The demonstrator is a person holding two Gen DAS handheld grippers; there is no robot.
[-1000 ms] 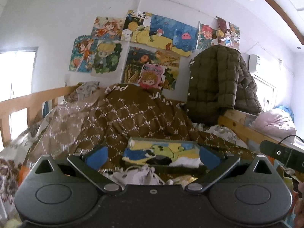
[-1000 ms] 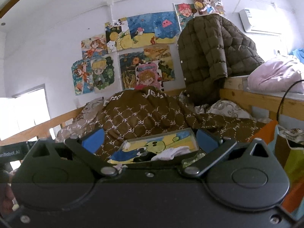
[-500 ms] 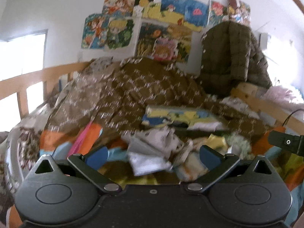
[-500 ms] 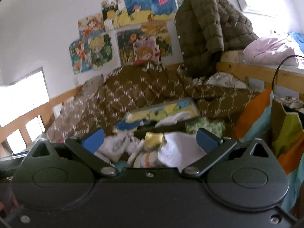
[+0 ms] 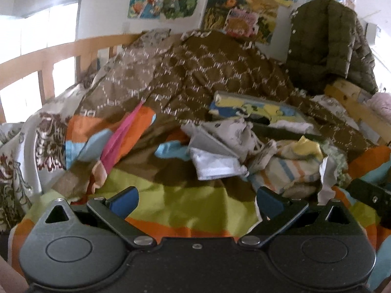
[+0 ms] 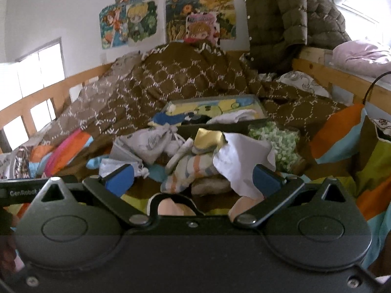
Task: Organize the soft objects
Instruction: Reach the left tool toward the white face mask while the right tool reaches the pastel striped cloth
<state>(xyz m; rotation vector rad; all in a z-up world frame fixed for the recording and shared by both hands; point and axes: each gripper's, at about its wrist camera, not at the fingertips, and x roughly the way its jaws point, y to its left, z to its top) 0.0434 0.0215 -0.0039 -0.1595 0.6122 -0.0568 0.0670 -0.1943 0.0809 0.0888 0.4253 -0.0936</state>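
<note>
A pile of small soft things lies on a colourful striped bedspread [image 5: 171, 207]: grey drawstring pouches [image 5: 227, 131] [image 6: 151, 144], a white pouch [image 5: 215, 164], striped socks [image 5: 286, 171] [image 6: 190, 171], a yellow sock [image 6: 207, 139], a white cloth [image 6: 242, 158] and a green fluffy piece [image 6: 281, 144]. Behind the pile stands an open cartoon-print box [image 5: 256, 112] [image 6: 215, 109] with white and dark items inside. My left gripper [image 5: 196, 200] is open and empty, in front and to the left of the pile. My right gripper [image 6: 193, 178] is open and empty, just in front of the striped socks.
A brown patterned quilt [image 5: 195, 73] [image 6: 183, 78] is heaped behind the box. A wooden bed rail [image 5: 48, 56] runs along the left, another rail [image 6: 330, 73] on the right. A quilted jacket [image 6: 288, 19] hangs at the back right. The right gripper's side [image 5: 371, 195] shows in the left view.
Both grippers have tilted down from the wall and quilt toward the bed, bringing the pile of soft things into view. Both stay open.
</note>
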